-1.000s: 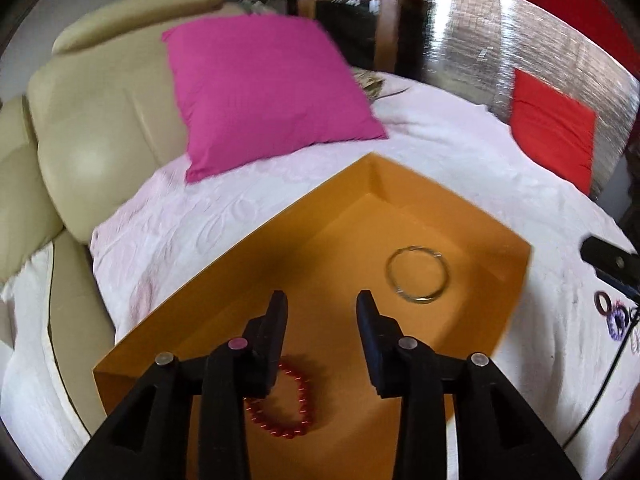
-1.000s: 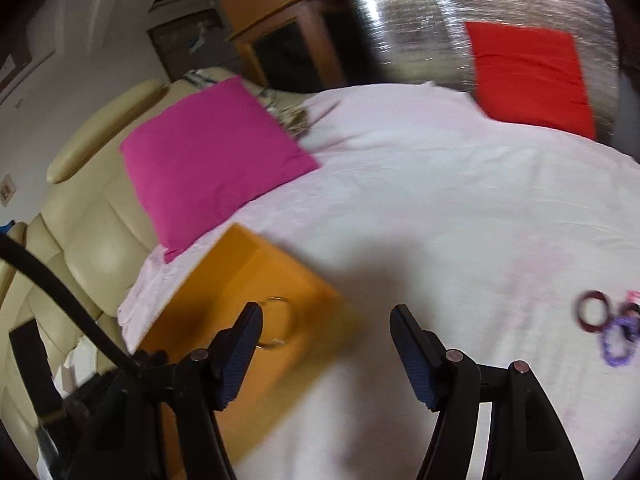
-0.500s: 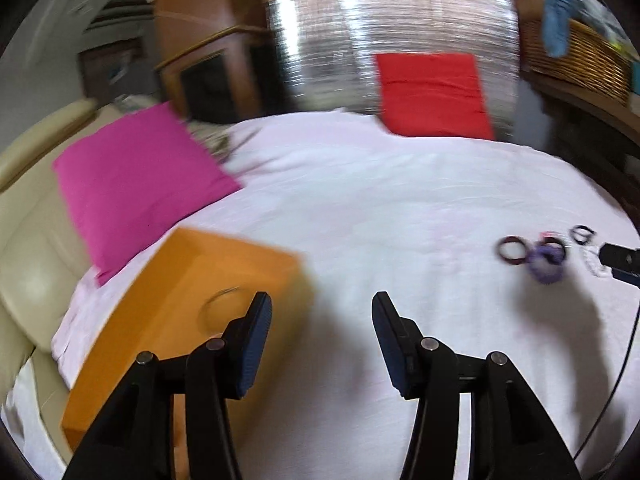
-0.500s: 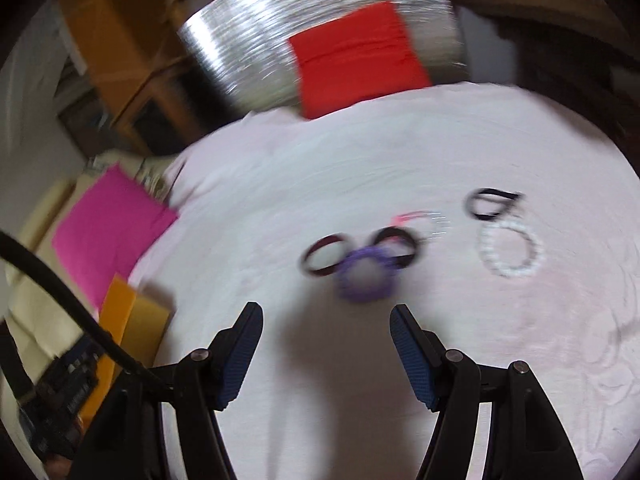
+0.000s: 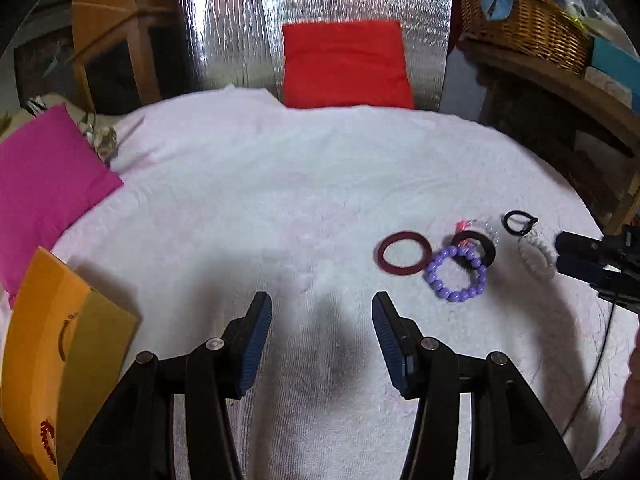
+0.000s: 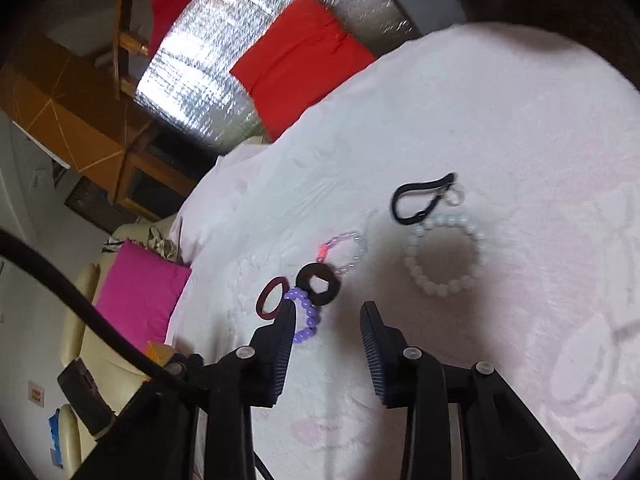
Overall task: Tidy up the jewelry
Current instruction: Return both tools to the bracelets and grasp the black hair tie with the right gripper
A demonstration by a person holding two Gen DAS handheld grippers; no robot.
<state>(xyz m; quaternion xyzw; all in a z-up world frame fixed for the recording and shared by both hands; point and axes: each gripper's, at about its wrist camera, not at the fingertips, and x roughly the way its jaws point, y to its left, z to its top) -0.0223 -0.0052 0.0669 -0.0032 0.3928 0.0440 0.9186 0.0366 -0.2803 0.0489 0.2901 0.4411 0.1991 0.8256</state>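
Both tongs gape wide, holding nothing. The left tongs (image 5: 320, 308) hover over bare bedspread (image 5: 260, 184). The right tongs (image 6: 326, 316) hang beside the purple bead bracelet (image 6: 307, 316), near the white bead bracelet (image 6: 442, 258). The orange box (image 5: 44, 344) sits far left.

Glossy purple bead bracelet (image 5: 457, 273) lies on matt textured white cloth (image 5: 280, 184); orange box (image 5: 48, 344) seems cardboard.

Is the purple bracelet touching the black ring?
Touching. In the left wrist view the purple bracelet has its beads lying across the black ring's lower edge; the right wrist view shows the same overlap, with no cloth between them.
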